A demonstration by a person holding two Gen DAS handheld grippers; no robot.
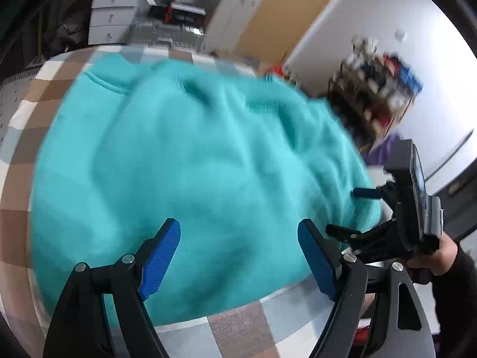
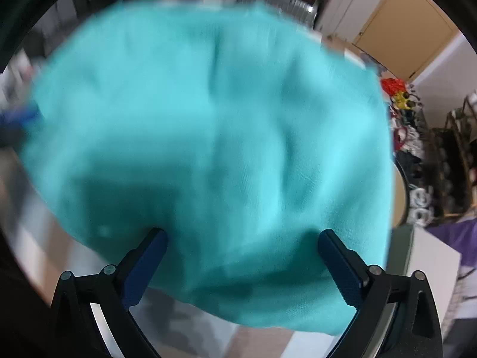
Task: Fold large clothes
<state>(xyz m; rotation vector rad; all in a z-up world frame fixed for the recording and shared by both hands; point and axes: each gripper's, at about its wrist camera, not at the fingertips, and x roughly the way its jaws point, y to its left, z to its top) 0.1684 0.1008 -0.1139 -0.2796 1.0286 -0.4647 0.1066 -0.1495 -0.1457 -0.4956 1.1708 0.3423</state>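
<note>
A teal sweatshirt (image 1: 193,164) lies spread in soft folds on a table with a brown, white and grey checked cloth (image 1: 238,334). My left gripper (image 1: 238,226) hovers over its near edge, open, blue pads wide apart with nothing pinched. To its right a hand (image 1: 432,256) holds the black body of the right tool (image 1: 414,205) by the garment's right edge. In the blurred right wrist view the sweatshirt (image 2: 223,119) fills the picture. My right gripper (image 2: 241,234) stands open just above it, fingers spread wide over the near hem.
Beyond the table's far edge stand white drawers (image 1: 113,12) and a grey crate (image 1: 167,34). A cluttered shelf (image 1: 378,89) stands to the right by a white wall. Purple cloth (image 2: 453,232) lies at the right, past the table's rim.
</note>
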